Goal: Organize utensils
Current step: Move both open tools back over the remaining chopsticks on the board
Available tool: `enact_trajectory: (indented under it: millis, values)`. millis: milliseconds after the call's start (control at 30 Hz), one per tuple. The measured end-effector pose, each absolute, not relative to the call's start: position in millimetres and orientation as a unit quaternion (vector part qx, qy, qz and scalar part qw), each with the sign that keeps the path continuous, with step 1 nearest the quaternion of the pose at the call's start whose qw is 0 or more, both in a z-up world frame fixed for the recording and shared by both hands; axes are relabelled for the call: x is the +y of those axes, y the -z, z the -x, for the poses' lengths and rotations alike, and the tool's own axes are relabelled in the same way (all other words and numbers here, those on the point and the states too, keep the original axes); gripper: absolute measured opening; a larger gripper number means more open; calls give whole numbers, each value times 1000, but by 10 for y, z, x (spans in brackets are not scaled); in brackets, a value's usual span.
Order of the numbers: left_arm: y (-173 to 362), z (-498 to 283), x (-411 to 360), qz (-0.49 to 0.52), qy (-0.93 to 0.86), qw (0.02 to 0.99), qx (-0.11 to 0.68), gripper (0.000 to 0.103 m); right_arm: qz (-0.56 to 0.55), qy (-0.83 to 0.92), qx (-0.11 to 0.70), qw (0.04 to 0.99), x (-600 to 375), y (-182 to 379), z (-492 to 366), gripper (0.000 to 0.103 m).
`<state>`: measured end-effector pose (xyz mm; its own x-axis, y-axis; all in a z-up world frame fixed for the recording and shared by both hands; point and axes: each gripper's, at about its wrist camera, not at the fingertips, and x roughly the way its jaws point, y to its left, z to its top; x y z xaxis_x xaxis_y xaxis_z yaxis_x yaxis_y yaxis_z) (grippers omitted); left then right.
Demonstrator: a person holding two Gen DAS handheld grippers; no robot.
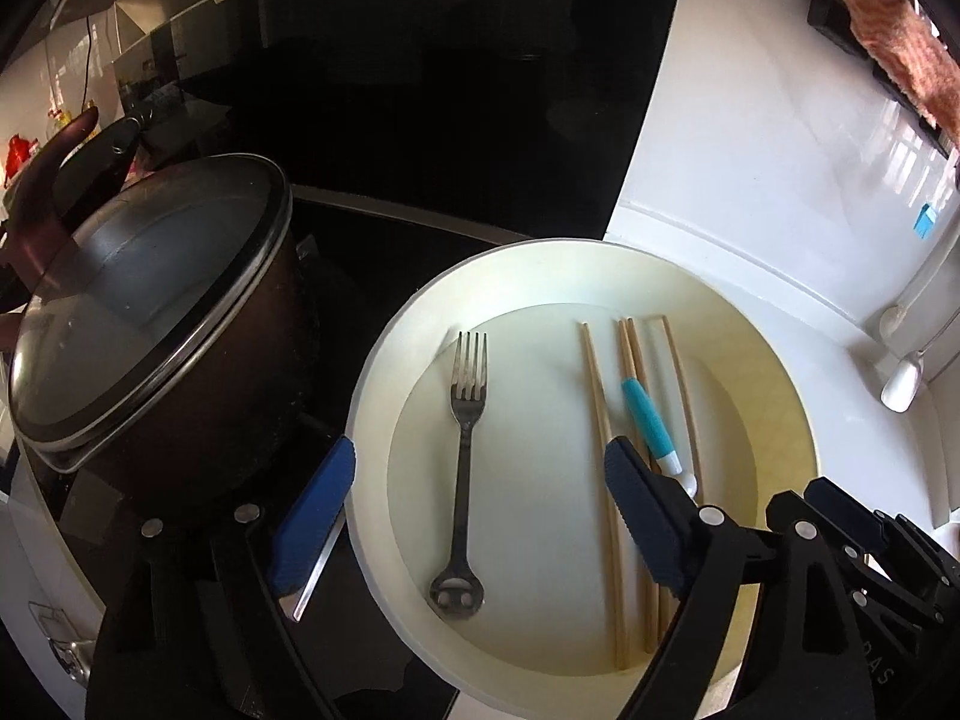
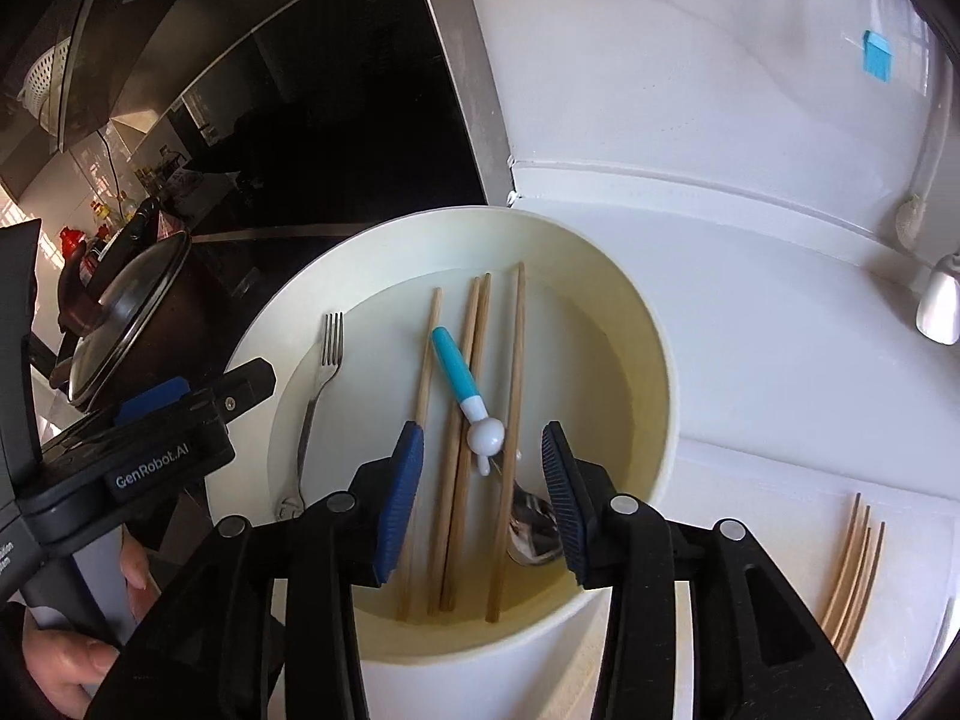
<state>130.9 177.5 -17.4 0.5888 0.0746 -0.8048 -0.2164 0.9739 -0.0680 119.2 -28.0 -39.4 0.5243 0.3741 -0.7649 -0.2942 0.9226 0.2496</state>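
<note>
Your left tongs (image 1: 474, 522) stand wide over the cream bowl (image 1: 384, 360) at the lower centre of the left wrist frame, nothing pressed between them. Inside lie a metal fork (image 1: 467, 420), four wooden chopsticks (image 1: 597, 396) and a blue-handled spoon (image 1: 645, 420). Your right tongs (image 2: 480, 504) sit partly apart above the chopsticks, gripping nothing. More chopsticks (image 2: 852, 576) lie on the white desk (image 2: 750, 330) at lower right.

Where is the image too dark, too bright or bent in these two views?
Left wrist view: the stove top is nearly black, and the counter looks washed out. Right wrist view: the fisheye lens bends the counter edge, and the bowl stays sharp.
</note>
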Motion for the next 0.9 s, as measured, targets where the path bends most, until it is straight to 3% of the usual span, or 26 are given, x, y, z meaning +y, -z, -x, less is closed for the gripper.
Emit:
enact_trajectory:
  millis: [467, 900]
  values:
    - [-31, -657, 536, 63, 9, 905, 421, 90, -92, -76, 446, 887, -1963, 529, -263, 41]
    - [432, -250, -507, 22, 66, 895, 441, 92, -102, -60, 455, 883, -2856, 960, 175, 41]
